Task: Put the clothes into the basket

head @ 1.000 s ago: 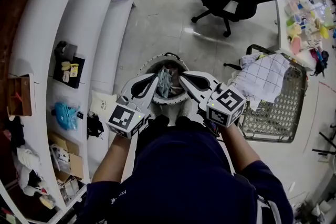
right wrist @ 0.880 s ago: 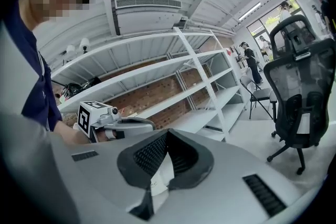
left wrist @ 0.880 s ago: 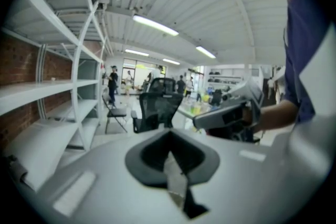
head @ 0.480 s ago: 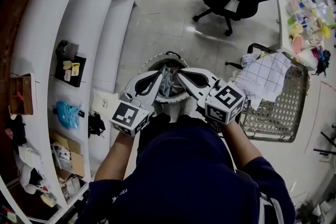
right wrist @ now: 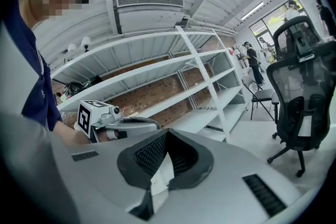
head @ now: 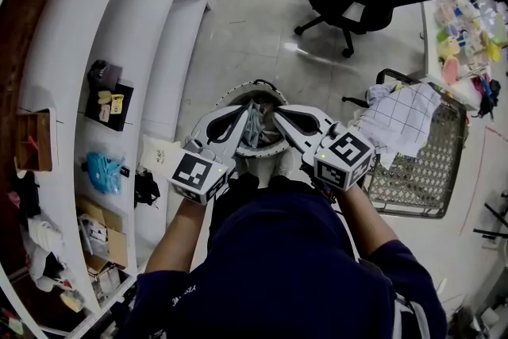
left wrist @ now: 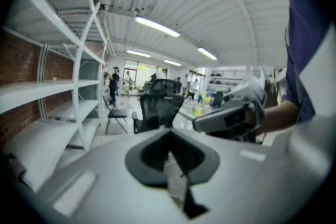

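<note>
Clothes: a grey-blue cloth (head: 252,126) hangs bunched between the two gripper tips. It is right over the round basket (head: 231,94) on the floor. Its lower part drops inside the rim, but I cannot tell whether it rests on what lies there.

Why held so: the two pinch points sit close together, which likely keeps the cloth gathered into a narrow bundle that clears the basket's mouth. Holding it above the centre means a release should drop it inside, not over the rim.

Left gripper (head: 240,117): its jaws are pressed together on a thin grey strip of the cloth, with no gap showing.

Right gripper (head: 275,117): its jaws are closed on a pale fold, seemingly of the same cloth.

Further out: a wire basket (head: 413,175) stands to the person's right, well apart from both grippers. A white checked cloth (head: 401,119) is draped over its rim.
</note>
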`<action>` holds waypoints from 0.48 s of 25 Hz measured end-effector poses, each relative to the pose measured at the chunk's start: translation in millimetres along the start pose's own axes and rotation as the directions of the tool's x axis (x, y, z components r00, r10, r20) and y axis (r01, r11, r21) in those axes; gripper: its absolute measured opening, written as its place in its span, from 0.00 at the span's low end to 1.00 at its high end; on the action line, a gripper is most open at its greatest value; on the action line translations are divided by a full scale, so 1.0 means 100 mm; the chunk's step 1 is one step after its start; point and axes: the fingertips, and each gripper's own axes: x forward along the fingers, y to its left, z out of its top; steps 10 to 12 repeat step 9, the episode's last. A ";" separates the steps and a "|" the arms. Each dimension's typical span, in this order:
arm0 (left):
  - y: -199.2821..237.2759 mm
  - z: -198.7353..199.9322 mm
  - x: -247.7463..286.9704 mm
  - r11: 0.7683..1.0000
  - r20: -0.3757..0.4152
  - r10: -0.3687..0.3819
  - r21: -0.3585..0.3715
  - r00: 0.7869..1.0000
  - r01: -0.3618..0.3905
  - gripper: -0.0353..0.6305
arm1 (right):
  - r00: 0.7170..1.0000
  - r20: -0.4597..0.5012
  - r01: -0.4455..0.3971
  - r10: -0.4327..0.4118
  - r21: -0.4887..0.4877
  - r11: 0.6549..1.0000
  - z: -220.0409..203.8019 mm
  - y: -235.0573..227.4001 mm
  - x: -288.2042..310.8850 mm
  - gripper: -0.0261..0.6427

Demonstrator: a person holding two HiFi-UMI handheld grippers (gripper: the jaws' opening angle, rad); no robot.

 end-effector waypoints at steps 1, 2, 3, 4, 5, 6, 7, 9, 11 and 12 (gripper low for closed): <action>-0.01 0.00 0.00 1.000 0.007 -0.006 0.000 1.000 0.006 0.06 | 1.000 -0.001 0.001 -0.001 0.000 1.000 0.00 0.00 0.00 0.05; -0.01 0.00 0.00 1.000 0.014 -0.013 0.000 1.000 0.013 0.06 | 1.000 -0.003 0.002 -0.002 0.000 1.000 0.00 0.00 0.00 0.05; -0.01 0.00 0.00 1.000 0.017 -0.016 0.000 1.000 0.016 0.06 | 1.000 -0.004 0.004 -0.004 0.000 1.000 -0.01 -0.01 0.00 0.05; -0.01 0.00 0.00 1.000 0.018 -0.017 -0.001 1.000 0.017 0.06 | 1.000 -0.005 0.006 -0.006 0.001 1.000 -0.01 -0.01 0.01 0.05; 0.00 -0.01 0.00 1.000 0.018 -0.017 -0.002 1.000 0.017 0.06 | 1.000 -0.005 0.007 -0.007 0.001 1.000 -0.01 -0.02 0.01 0.05; 0.01 -0.01 0.00 1.000 0.018 -0.017 -0.002 1.000 0.017 0.06 | 1.000 -0.004 0.008 -0.008 0.002 1.000 -0.01 -0.02 0.02 0.05; 0.02 -0.01 0.00 1.000 0.018 -0.017 -0.003 1.000 0.017 0.06 | 1.000 -0.005 0.009 -0.009 0.003 1.000 -0.01 -0.02 0.03 0.05; 0.04 0.00 0.00 1.000 0.019 -0.017 -0.005 1.000 0.017 0.06 | 1.000 -0.005 0.010 -0.010 0.006 1.000 -0.01 -0.02 0.05 0.05; 0.04 0.00 0.00 1.000 0.019 -0.017 -0.005 1.000 0.017 0.06 | 1.000 -0.005 0.010 -0.010 0.006 1.000 -0.01 -0.02 0.05 0.05; 0.04 0.00 0.00 1.000 0.019 -0.017 -0.005 1.000 0.017 0.06 | 1.000 -0.005 0.010 -0.010 0.006 1.000 -0.01 -0.02 0.05 0.05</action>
